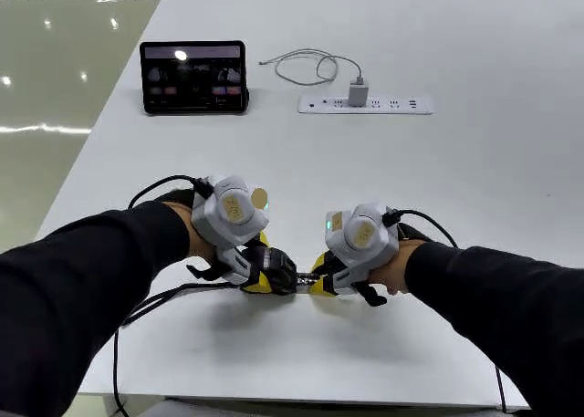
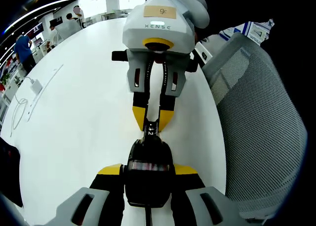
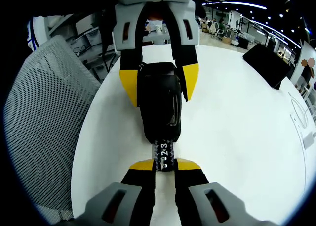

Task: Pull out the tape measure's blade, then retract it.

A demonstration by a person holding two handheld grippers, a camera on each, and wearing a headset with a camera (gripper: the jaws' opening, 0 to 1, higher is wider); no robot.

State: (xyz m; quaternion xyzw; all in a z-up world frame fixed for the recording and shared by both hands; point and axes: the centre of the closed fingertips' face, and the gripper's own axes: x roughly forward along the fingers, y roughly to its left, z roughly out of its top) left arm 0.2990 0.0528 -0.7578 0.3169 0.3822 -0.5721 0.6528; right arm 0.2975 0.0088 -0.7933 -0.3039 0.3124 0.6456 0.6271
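At the near edge of the white rectangular table (image 1: 438,180), toward 6 o'clock in the head view: two hand-held grippers, nose to nose.

- Left gripper (image 1: 260,273): grey body, black jaws with yellow tips. Jaws clamped on either side of the black, rounded plastic tape measure (image 1: 274,269), which sits on the tabletop. In the left gripper view the case lies at 6 o'clock, between the yellow tips.
- Right gripper (image 1: 319,285): same make. Jaws pinched together on the end of the dark blade with white numerals (image 3: 164,154). In the right gripper view the grip is at 6 o'clock.
- Blade: a short length is drawn out, bridging the small gap between case and right gripper. The numerals 2 and 3 are legible just outside the case mouth.
- Black-sleeved arms: one behind each gripper, entering from 7 and 5 o'clock.
- Black rectangular tablet (image 1: 192,76): propped upright at 11 o'clock, screen lit.
- White power strip (image 1: 392,104): at 1 o'clock, well apart from the grippers. It carries a white plug-in charger (image 1: 358,93) trailing a looped grey cable (image 1: 306,66).
- Grey mesh chair back (image 2: 256,127): beside the table edge in both gripper views.
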